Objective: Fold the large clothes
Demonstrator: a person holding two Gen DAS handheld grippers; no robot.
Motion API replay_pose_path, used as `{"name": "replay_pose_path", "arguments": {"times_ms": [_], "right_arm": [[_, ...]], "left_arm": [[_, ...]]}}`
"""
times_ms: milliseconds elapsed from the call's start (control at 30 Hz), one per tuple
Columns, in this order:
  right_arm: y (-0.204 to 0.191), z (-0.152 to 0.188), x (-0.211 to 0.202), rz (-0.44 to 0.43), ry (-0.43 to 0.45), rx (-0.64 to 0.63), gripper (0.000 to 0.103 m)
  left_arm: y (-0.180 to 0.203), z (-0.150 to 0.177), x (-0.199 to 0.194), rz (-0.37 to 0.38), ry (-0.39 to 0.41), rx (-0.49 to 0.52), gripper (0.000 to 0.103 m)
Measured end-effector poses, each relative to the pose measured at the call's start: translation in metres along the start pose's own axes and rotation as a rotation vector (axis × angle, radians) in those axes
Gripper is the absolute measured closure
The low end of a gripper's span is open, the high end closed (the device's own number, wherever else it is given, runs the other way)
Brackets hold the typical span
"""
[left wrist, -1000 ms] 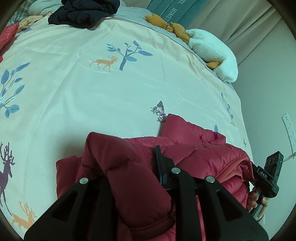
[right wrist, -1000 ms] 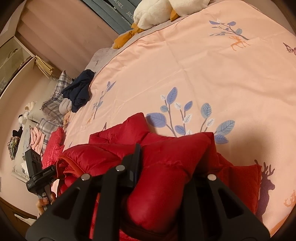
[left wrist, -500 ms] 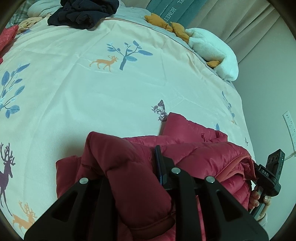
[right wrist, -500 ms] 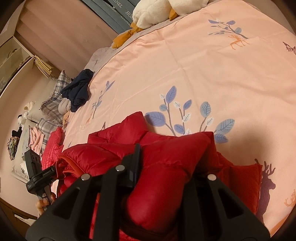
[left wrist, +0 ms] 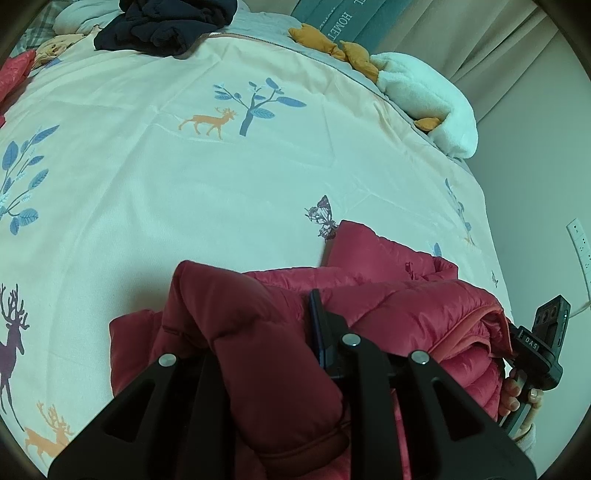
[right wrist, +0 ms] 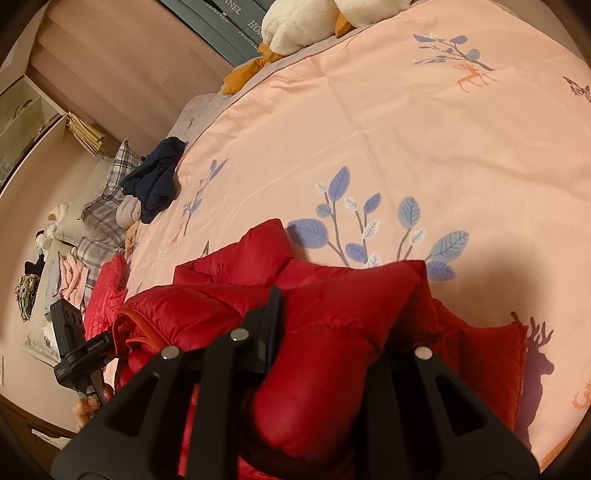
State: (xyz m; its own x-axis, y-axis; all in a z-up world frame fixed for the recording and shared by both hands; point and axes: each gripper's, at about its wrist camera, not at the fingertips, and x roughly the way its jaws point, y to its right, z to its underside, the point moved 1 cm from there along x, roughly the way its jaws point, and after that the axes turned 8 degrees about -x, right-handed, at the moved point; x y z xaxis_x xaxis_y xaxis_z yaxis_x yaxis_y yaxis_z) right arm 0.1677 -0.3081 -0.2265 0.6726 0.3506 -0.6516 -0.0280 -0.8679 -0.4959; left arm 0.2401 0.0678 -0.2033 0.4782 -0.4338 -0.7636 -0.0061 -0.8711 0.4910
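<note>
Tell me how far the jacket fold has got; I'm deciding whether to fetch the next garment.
Partly done: the red puffer jacket lies bunched in layers on the bedspread, not a flat packet. In hand: the left gripper and right gripper each pinch a padded fold. Left: lay it over, flatten, then the dark garment.

Both grippers angle downward, side by side. The left gripper (left wrist: 258, 332) is clamped on a thick bunch of the red puffer jacket (left wrist: 388, 299); the right gripper (right wrist: 332, 328) pinches another fold, each handle gripped by a hand (left wrist: 517, 400).
</note>
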Motion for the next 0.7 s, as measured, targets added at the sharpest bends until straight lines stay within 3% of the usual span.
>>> {"name": "replay_pose_path", "arguments": {"times_ms": [700], "right_arm": [[-0.0002,0.0006,-0.001,-0.005,-0.002,0.005,0.083]], "left_arm": [[0.0015,0.0008,0.0007,-0.008,-0.002,-0.001,0.084]]}}
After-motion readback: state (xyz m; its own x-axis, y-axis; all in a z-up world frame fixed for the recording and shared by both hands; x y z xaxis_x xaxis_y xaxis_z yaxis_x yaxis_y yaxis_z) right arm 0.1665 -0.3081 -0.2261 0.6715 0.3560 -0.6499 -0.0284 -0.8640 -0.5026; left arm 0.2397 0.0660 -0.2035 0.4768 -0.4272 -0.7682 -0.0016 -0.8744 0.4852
